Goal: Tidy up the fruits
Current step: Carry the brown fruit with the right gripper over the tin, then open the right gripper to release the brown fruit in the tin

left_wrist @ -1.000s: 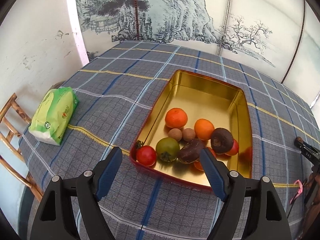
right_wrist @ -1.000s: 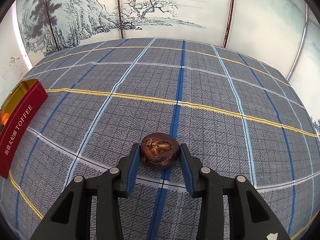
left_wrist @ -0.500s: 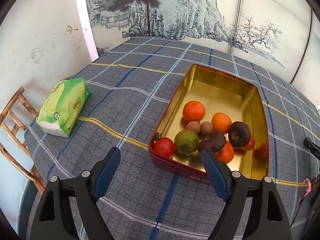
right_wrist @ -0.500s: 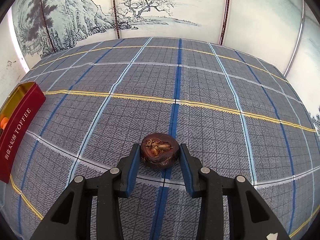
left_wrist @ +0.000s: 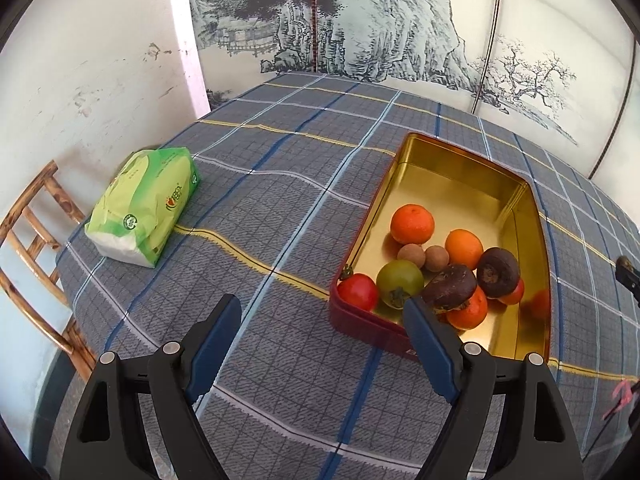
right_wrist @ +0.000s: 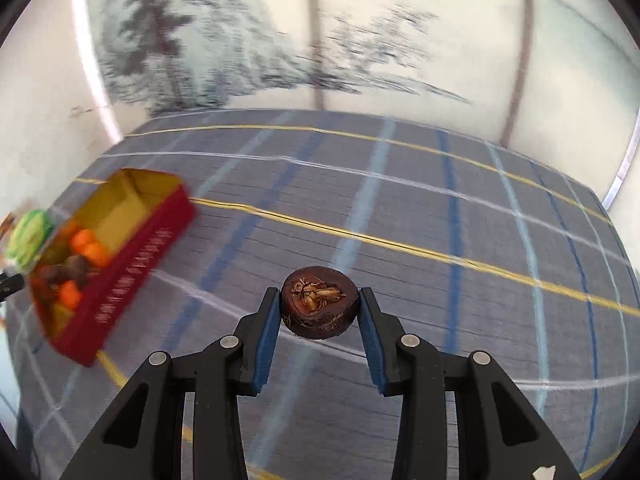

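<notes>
Most of the fruit is already in the tin, so I think I am nearly done. In front of my left gripper, a little to its right, the tin holds two oranges, a green fruit, a red tomato, two little brown balls and two dark brown fruits. My left gripper is wide apart and holds nothing.

My right gripper is squeezing one more dark brown fruit between its blue pads. It is up off the cloth. The tin is far off to this gripper's left, so this fruit still has to go in there.

Only my left view shows each fruit in the tin clearly, and a green packet well to the left. Only my right view shows the held fruit; its tin is blurry.
</notes>
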Motion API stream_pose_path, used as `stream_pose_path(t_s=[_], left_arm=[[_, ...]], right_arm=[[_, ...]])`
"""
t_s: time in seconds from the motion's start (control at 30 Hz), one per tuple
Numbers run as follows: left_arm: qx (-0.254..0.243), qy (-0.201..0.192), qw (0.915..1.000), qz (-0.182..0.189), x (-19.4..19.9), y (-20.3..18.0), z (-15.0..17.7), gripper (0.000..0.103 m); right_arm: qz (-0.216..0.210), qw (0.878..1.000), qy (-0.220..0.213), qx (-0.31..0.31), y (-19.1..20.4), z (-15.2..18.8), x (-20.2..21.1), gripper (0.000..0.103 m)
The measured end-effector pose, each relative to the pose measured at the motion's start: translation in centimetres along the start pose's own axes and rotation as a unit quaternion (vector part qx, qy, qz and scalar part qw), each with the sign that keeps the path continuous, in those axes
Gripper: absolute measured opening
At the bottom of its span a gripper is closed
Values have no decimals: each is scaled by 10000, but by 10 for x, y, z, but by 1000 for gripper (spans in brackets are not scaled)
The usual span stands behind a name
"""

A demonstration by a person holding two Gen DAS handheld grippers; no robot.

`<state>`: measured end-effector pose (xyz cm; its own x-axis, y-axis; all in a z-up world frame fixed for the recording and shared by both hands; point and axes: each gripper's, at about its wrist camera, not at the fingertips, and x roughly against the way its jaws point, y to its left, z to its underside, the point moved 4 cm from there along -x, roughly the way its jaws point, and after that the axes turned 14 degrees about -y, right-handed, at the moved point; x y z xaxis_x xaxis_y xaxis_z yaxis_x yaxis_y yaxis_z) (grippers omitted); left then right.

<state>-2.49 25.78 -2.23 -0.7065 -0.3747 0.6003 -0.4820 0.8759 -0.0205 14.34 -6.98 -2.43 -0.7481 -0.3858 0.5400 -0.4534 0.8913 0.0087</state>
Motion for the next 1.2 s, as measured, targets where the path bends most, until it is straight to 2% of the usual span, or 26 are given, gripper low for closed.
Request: stream_pose_path(t_s=[0.17, 0.33, 0.53, 0.83, 1.2], left_arm=[[-23, 33, 10000, -36, 2, 5, 4, 83], [-8, 58, 10000, -71, 4, 12, 6, 83], [52, 33, 9999, -157, 9, 20, 6, 84], [125, 80, 9996, -220, 10, 32, 7, 85], [170, 72, 9994, -279, 11, 38, 4, 86]], right_arm=[[-622, 9974, -40, 363, 65, -9, -3, 36], [-1210, 9897, -48, 764, 129, -12, -3, 36], [-1612, 9815, 45, 1034, 175, -12, -9, 36], [-1836, 9732, 300, 1354, 211, 0, -24, 36], [-1646, 9738, 383, 1522, 220, 1, -47, 36]])
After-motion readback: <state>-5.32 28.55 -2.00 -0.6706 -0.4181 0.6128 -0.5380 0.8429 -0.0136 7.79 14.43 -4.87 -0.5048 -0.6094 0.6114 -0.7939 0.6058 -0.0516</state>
